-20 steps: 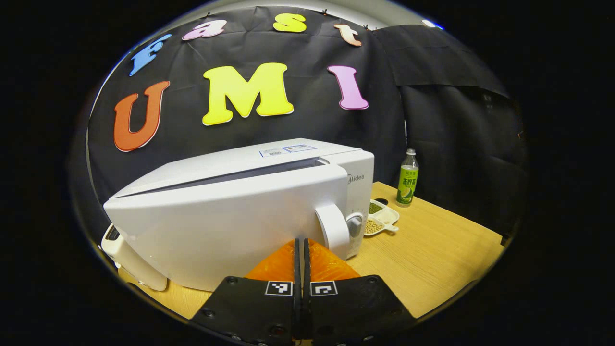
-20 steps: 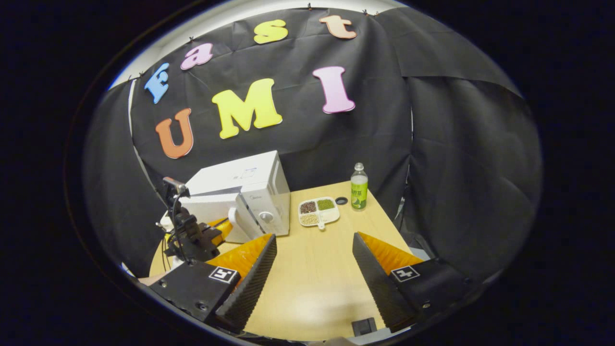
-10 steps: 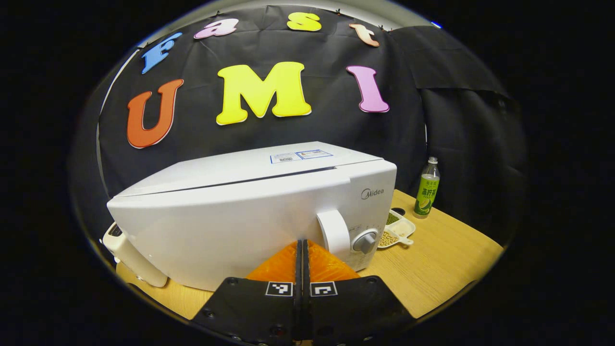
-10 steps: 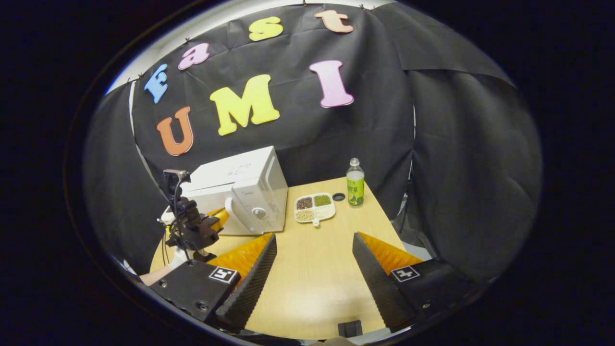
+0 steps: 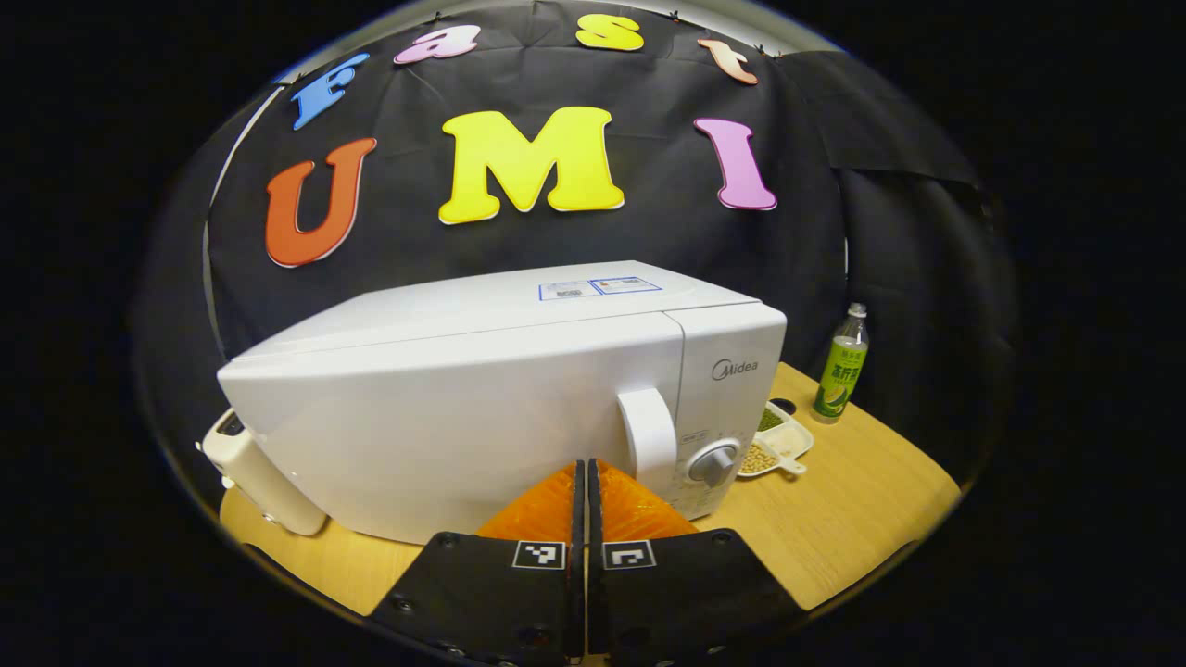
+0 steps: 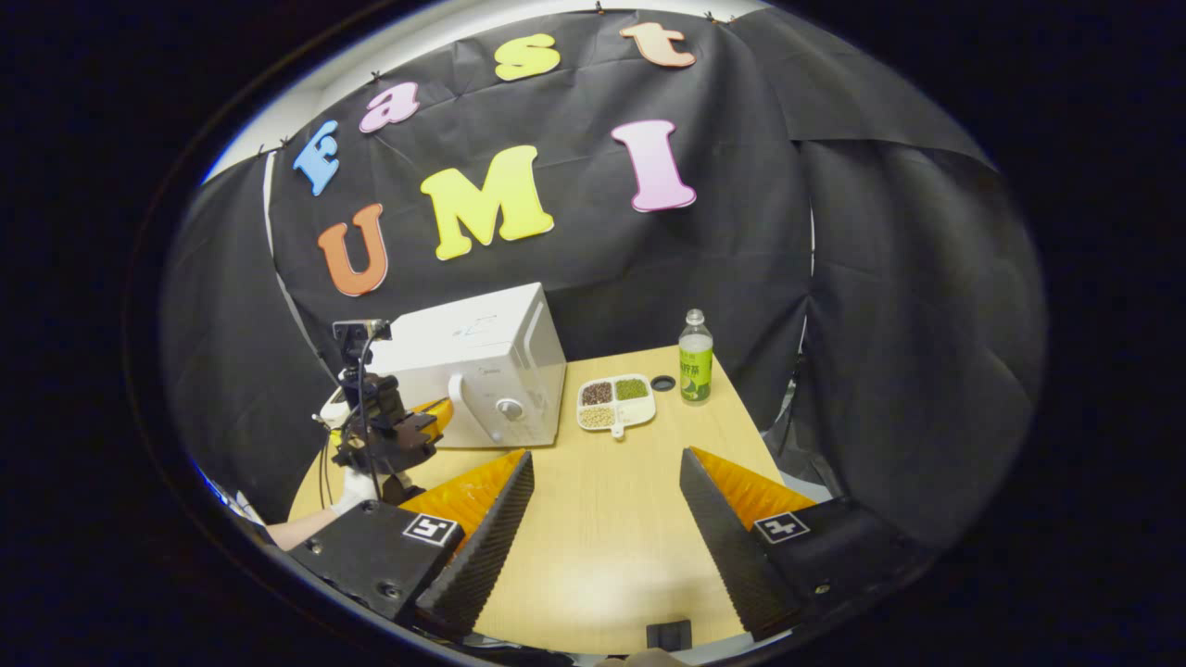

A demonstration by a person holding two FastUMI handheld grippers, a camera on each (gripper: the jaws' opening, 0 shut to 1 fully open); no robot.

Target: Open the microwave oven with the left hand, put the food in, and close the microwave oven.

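item: our left gripper (image 5: 586, 472), fingers pressed flat together with nothing between them, tips set against the lower front of the microwave oven (image 5: 519, 389) just beside its handle (image 5: 649, 443); we judge the closed fingers serve as a blunt pusher on the door, which sits flush with the body. item: our right gripper (image 6: 602, 482), fingers spread wide and holding nothing, hanging over bare tabletop well apart from the oven, we suppose kept clear of the door's path. item: the left gripper again (image 6: 398, 435) in the right gripper view, at the oven's front with a sleeve and hand below it. item: food, a divided tray (image 6: 615, 403) of beans and grains, on the table just beside the oven's control side, near a bottle (image 6: 695, 359) with a green label and a small dark cap (image 6: 662, 382); since the tray sits outside the shut oven, we judge the loading step is not done. item: control knob (image 5: 715, 461) beside the handle. item: a pale appliance (image 5: 255, 468) at the oven's far side, kind unclear. surface: light wooden table (image 6: 602, 565), smooth, with a small dark object at its near edge. room: booth hung with black cloth.
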